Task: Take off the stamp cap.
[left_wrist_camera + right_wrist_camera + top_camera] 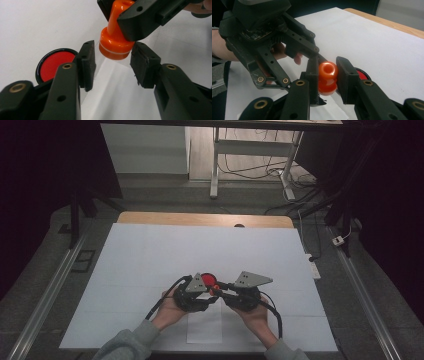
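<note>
Here, low in the middle of the high view, the left gripper [112, 65] has its jaws narrowed around the orange stamp [113, 42], pads not quite touching its base. The right gripper [327, 75] clamps the stamp's handle. A red ink pad [53, 65] lies at left.

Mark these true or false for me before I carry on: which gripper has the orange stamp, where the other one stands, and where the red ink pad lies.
1. The right gripper is shut on the handle of the orange stamp. True.
2. The left gripper already clamps the stamp's base. False: its jaws stand on either side of the base, with gaps showing.
3. The red ink pad lies open on the white sheet. True.
4. The stamp is pressed into the ink pad. False: it is held in the air, beside the pad.
</note>
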`<state>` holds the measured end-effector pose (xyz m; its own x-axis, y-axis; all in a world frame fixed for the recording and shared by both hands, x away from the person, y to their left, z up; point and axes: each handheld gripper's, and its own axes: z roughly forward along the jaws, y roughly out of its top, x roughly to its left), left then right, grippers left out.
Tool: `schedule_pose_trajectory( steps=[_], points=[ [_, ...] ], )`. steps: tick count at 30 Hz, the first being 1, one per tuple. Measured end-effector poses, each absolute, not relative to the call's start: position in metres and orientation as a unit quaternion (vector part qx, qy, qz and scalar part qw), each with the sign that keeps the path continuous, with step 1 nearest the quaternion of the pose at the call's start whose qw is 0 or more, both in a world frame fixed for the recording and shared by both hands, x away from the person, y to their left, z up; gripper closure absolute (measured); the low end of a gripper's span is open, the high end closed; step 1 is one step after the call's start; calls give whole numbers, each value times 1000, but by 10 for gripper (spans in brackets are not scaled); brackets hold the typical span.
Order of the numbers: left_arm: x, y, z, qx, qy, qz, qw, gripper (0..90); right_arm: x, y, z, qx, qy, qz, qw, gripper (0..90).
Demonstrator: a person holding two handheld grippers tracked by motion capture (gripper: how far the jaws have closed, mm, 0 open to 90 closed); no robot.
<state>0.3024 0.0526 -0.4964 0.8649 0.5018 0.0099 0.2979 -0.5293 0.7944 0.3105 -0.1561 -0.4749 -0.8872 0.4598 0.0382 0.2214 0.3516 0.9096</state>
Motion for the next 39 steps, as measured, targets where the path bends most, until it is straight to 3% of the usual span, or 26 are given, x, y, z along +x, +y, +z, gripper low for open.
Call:
schedule_pose_trajectory(
  steps=[12, 39],
  points=[
    [303, 51, -498, 871, 224, 123, 420, 635, 311, -157, -475, 212, 811, 534, 108, 715],
    [301, 51, -498, 874, 213, 142, 412, 656, 310, -157, -475, 208, 812, 532, 118, 719]
  ],
)
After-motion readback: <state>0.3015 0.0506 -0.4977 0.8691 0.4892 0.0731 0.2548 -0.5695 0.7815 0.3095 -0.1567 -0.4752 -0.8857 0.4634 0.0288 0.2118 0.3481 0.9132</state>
